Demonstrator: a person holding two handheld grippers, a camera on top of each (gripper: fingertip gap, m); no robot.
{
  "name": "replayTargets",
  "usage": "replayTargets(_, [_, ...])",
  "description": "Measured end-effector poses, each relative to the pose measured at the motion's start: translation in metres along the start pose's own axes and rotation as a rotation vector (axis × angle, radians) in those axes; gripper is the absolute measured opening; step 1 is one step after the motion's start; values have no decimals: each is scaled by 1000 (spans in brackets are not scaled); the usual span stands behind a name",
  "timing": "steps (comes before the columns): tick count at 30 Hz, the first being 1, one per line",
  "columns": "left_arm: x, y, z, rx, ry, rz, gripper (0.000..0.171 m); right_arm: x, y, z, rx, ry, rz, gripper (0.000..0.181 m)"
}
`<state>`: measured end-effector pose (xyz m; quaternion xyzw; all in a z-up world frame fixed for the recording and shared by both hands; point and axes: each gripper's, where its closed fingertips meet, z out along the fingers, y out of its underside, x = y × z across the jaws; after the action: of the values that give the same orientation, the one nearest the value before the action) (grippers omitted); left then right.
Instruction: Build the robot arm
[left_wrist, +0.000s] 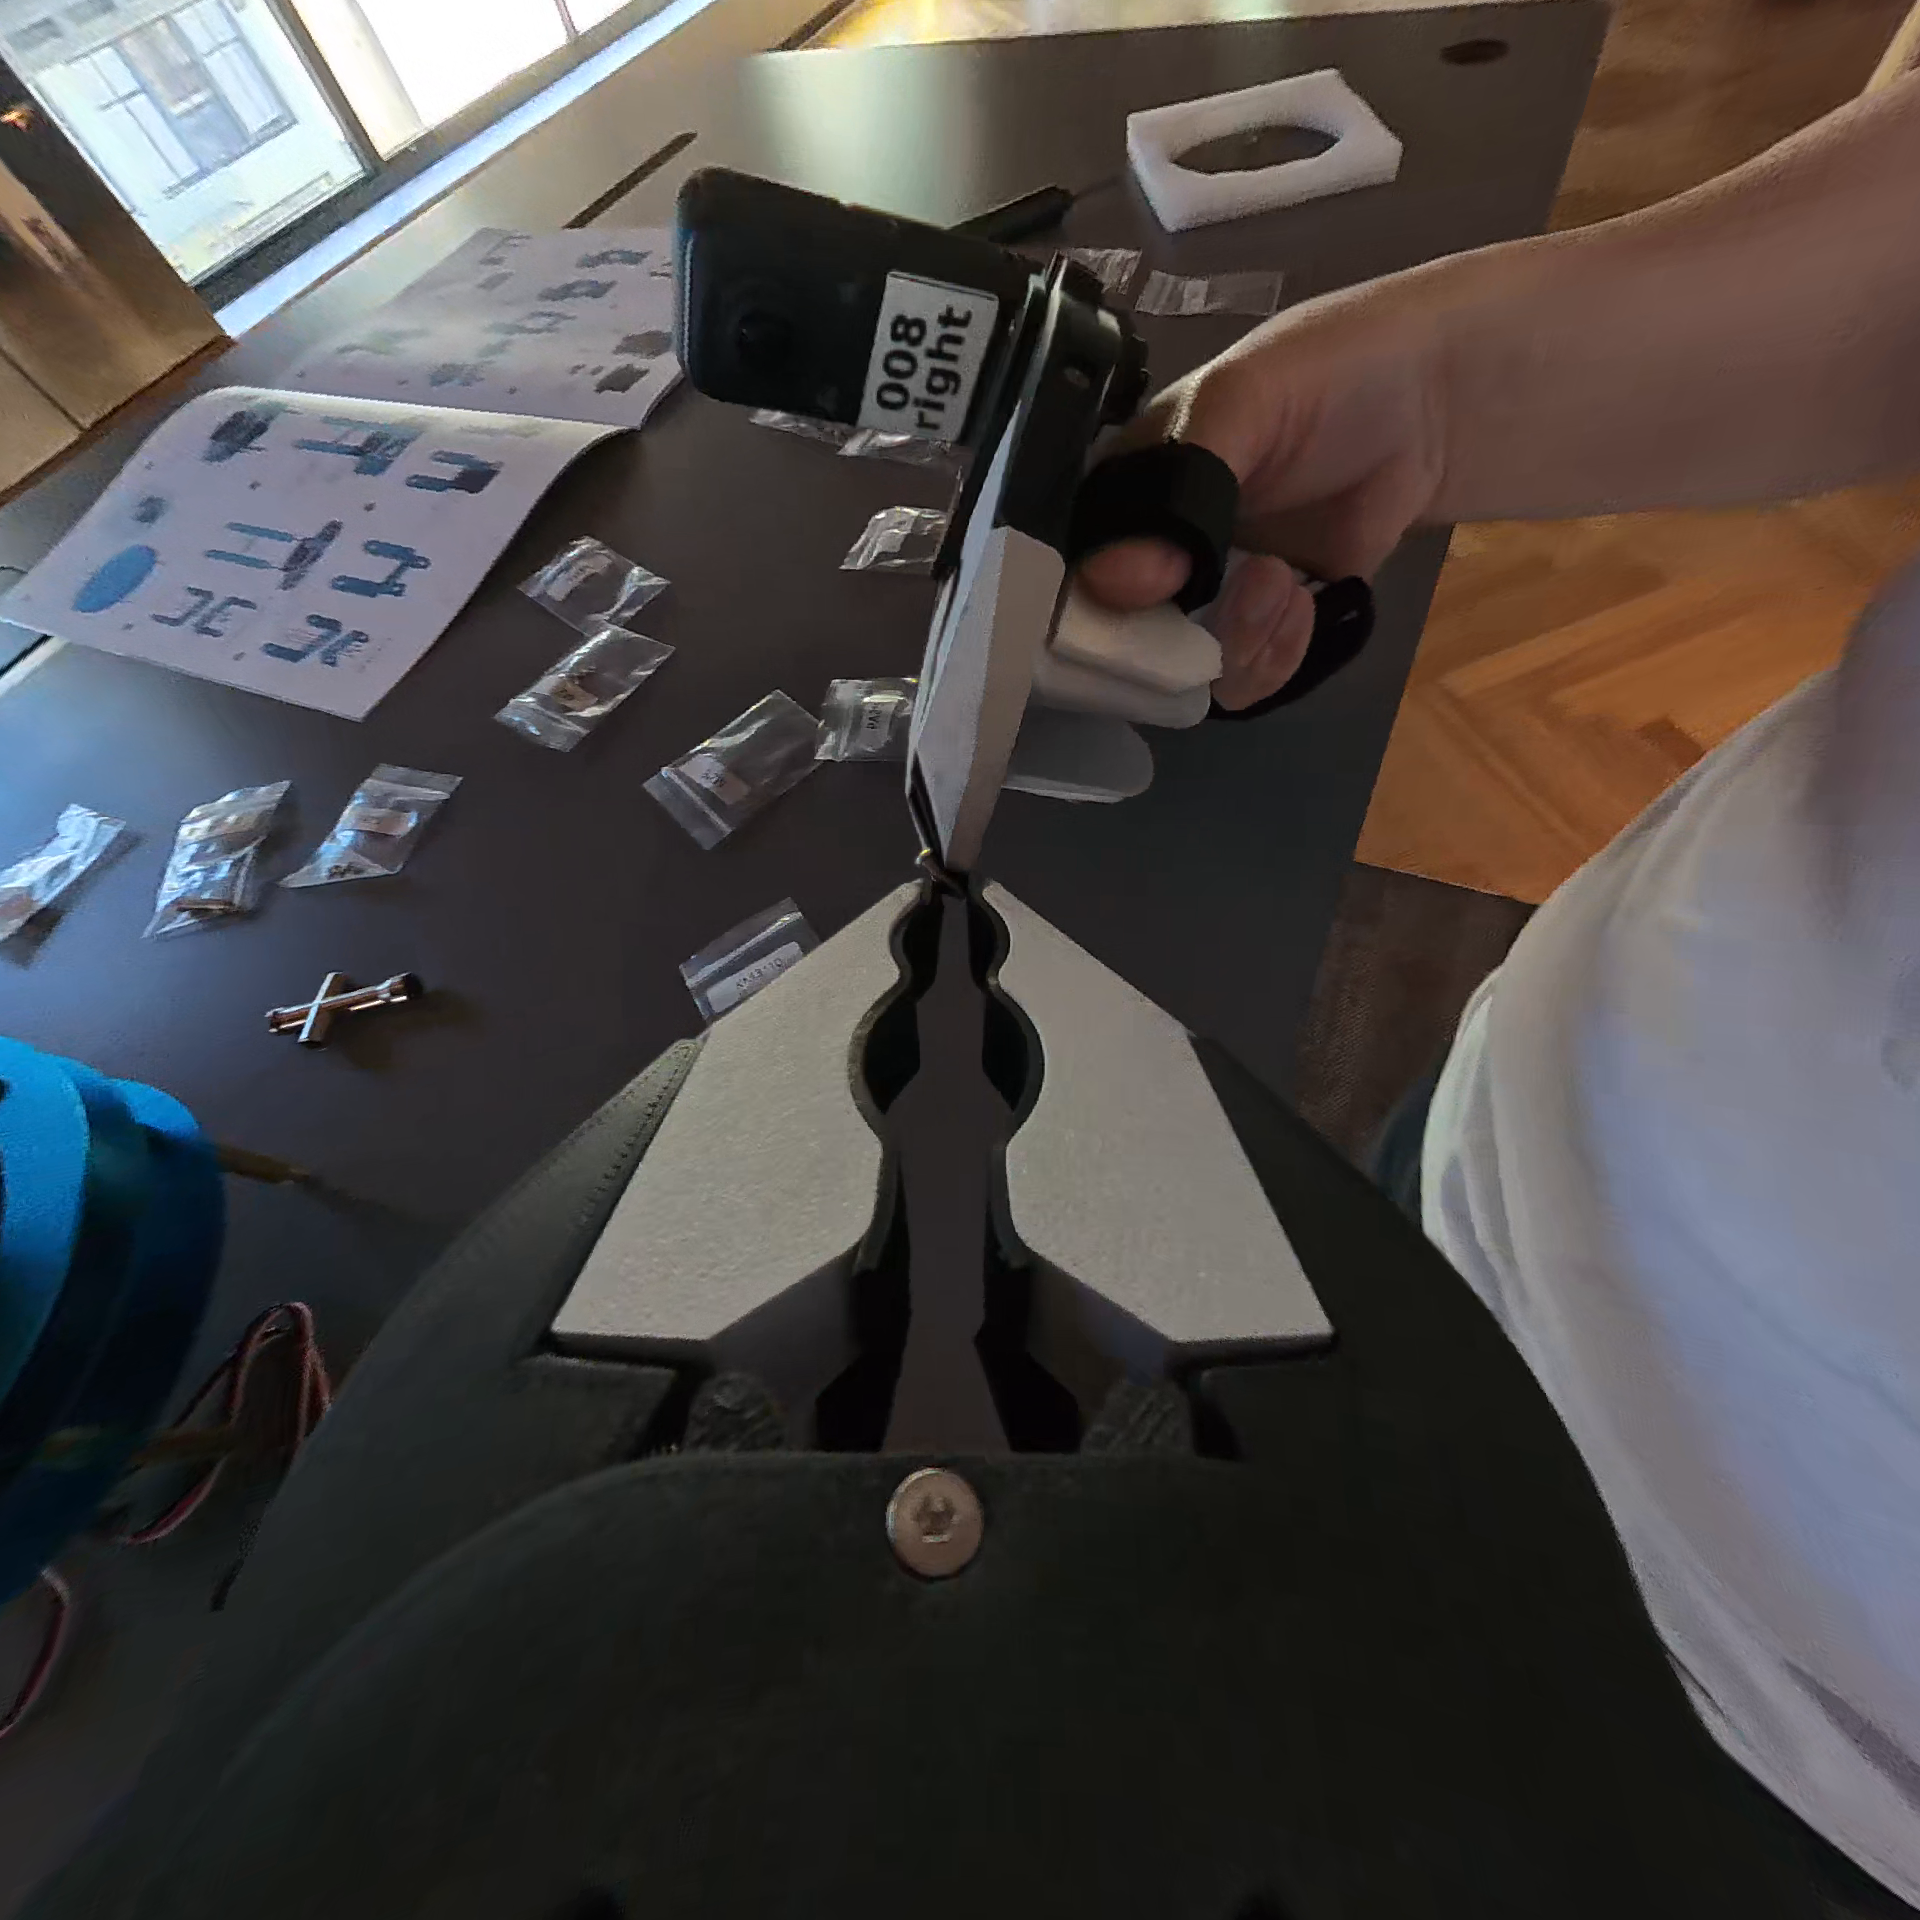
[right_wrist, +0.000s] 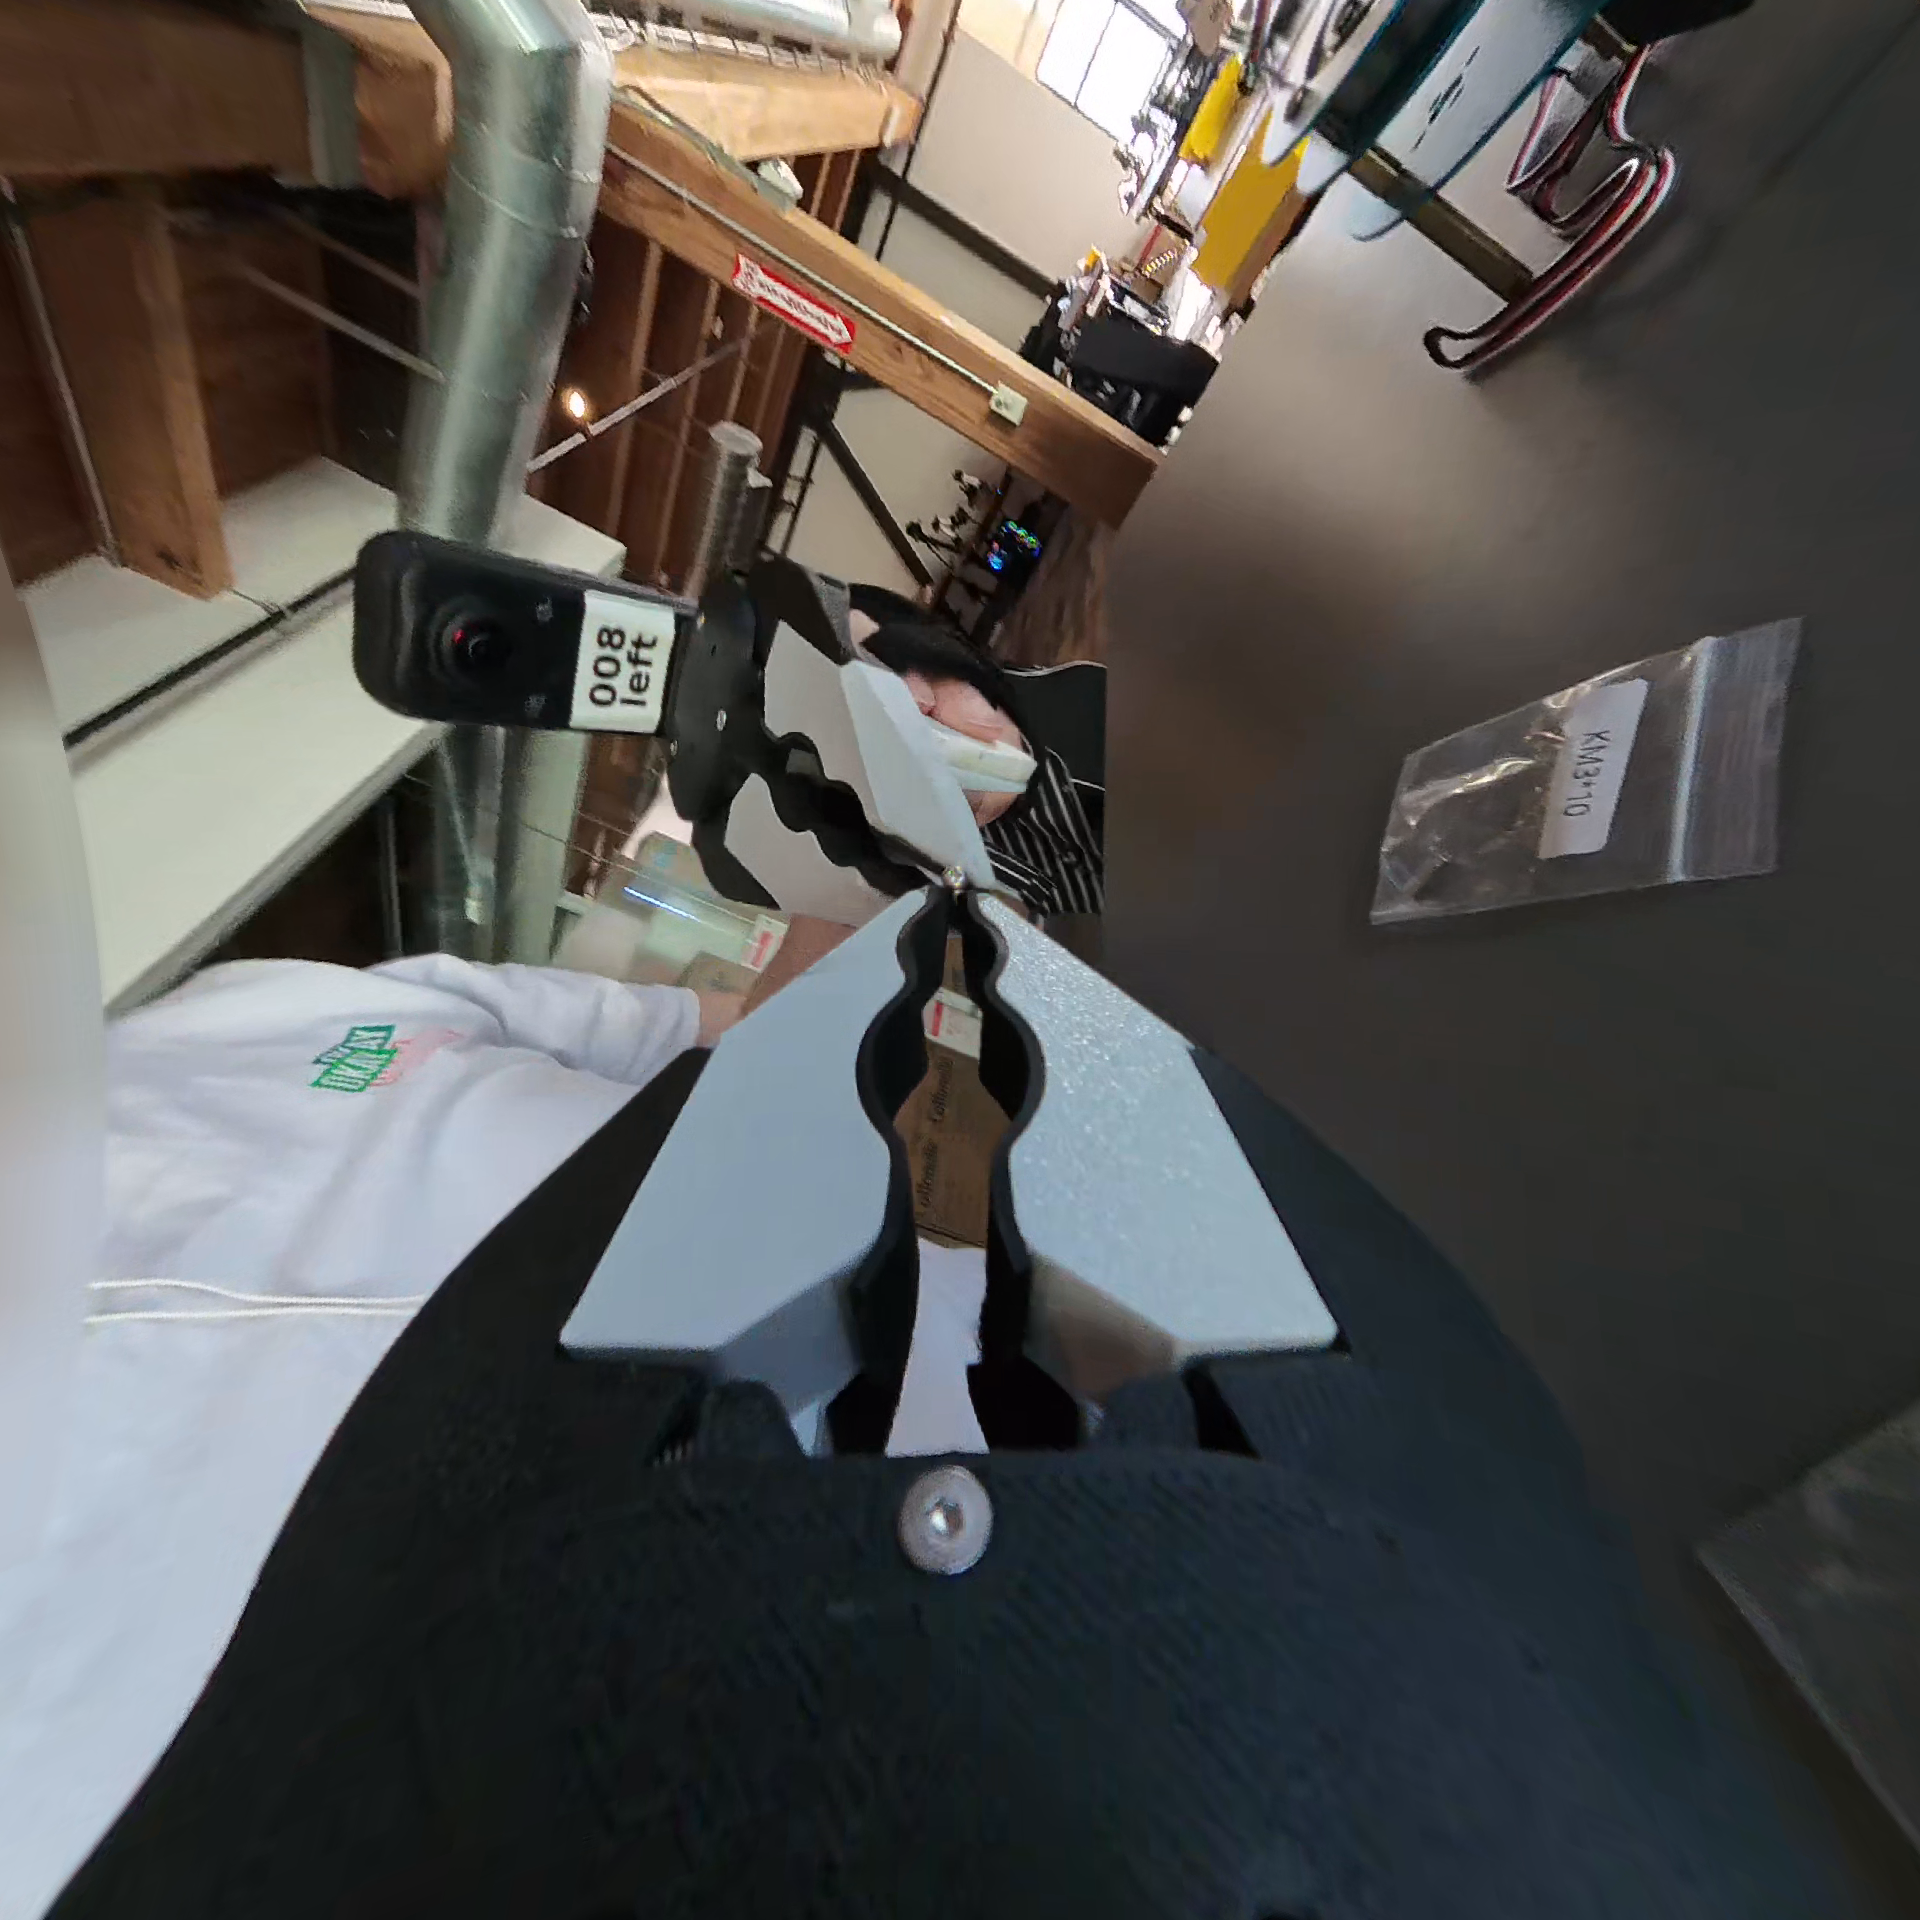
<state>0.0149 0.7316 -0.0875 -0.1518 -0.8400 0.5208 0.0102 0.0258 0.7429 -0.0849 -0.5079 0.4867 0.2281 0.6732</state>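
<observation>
— How are the two grippers standing?

— The left gripper (left_wrist: 948, 896) and right gripper (right_wrist: 954, 902) are meeting tip to tip above the dark table (left_wrist: 540, 935), both pinching one tiny screw (right_wrist: 954, 876). A bare hand (left_wrist: 1288, 499) is squeezing the right handle.

— And around the screw?

— One cross wrench (left_wrist: 343, 1006) is lying left, one open booklet (left_wrist: 343, 488) and one foam frame (left_wrist: 1262, 145) beyond; I cannot count the small bags surely.

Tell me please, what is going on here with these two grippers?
A person holds two black and grey grippers tip to tip above a dark table. The left gripper and the right gripper are both closed, and they meet at one tiny metal part, perhaps a screw; which one really grips it I cannot tell. Small clear plastic bags, a metal cross wrench and an open paper manual lie on the table.
</observation>
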Motion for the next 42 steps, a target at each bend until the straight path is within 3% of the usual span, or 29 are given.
replayTargets(11, [-14, 14, -10, 104, 51, -131, 0, 20, 5, 3, -171, 221, -269, 0])
replayTargets(13, [-15, 14, -17, 115, 76, -158, 0, 7, -4, 4, -156, 197, -425, 0])
replayTargets(16, [-7, 6, -29, 141, 150, -170, 0, -21, -19, 5, -127, 192, -836, 8])
replayTargets(19, [-1, -8, -39, 160, 187, -162, 0, -44, -10, 13, -226, 153, -1164, 9])
replayTargets(21, [3, -15, -43, 163, 204, -155, 0, -49, -9, 17, -262, 156, -1273, 9])
replayTargets(29, [12, -19, -45, 112, 209, -134, 0, -48, -1, 24, -365, 110, -1331, 14])
replayTargets(42, [18, -24, -44, 98, 210, -128, 0, -54, 3, 23, -366, 65, -1311, 6])
